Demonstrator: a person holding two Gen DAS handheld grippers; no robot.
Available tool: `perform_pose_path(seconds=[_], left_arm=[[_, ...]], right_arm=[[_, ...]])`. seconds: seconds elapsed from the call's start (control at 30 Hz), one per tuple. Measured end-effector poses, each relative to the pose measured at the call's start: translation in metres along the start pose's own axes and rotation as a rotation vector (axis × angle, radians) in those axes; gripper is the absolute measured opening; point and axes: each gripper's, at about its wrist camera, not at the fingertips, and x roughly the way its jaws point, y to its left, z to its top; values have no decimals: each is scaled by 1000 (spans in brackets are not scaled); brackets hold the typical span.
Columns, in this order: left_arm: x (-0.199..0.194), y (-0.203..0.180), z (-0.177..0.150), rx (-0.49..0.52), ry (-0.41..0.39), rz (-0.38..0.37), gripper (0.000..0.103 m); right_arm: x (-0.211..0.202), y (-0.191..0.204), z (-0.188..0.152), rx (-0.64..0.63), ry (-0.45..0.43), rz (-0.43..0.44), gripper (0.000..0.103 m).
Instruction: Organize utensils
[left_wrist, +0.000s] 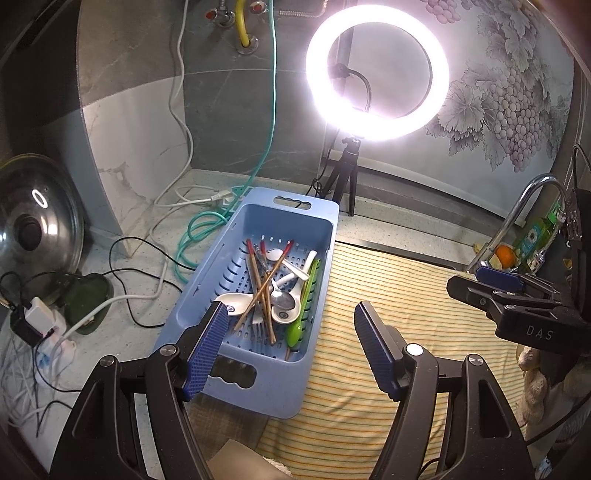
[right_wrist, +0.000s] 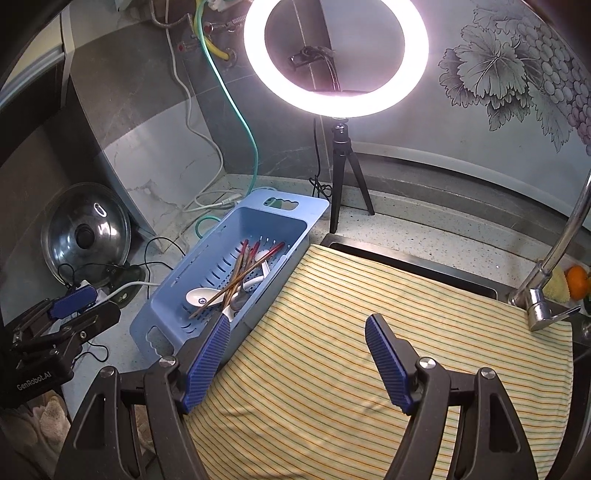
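A blue slotted basket (left_wrist: 258, 380) (right_wrist: 162, 295) sits on the counter, holding a jumble of utensils: wooden chopsticks (left_wrist: 260, 291) (right_wrist: 236, 275) with red ends, white ceramic spoons (left_wrist: 236, 301) (right_wrist: 199, 296), a metal spoon (left_wrist: 282, 300), a fork (left_wrist: 259, 326) and a green spoon (left_wrist: 300, 325). My left gripper (left_wrist: 291, 314) hovers open over the basket's near end and the cloth edge, nothing between its pads. My right gripper (right_wrist: 297, 325) stands open above the striped cloth (right_wrist: 369, 332) (left_wrist: 406, 295), to the right of the basket, empty.
A lit ring light (left_wrist: 376, 70) (right_wrist: 336, 55) on a small tripod stands behind the basket. Cables, a green hose (left_wrist: 199, 229) and a power strip (left_wrist: 40, 325) lie left, beside a pot lid (left_wrist: 37, 218) (right_wrist: 86, 230). A tap (right_wrist: 554, 258) and an orange (right_wrist: 577, 281) are at right.
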Motion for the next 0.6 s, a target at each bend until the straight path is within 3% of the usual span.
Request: perform_pose_path(seconds=[0.6], left_arm=[[-2,-2,0,16,-4,-3,71]], right_arm=[[-4,-2,-1,11,-3,5,72]])
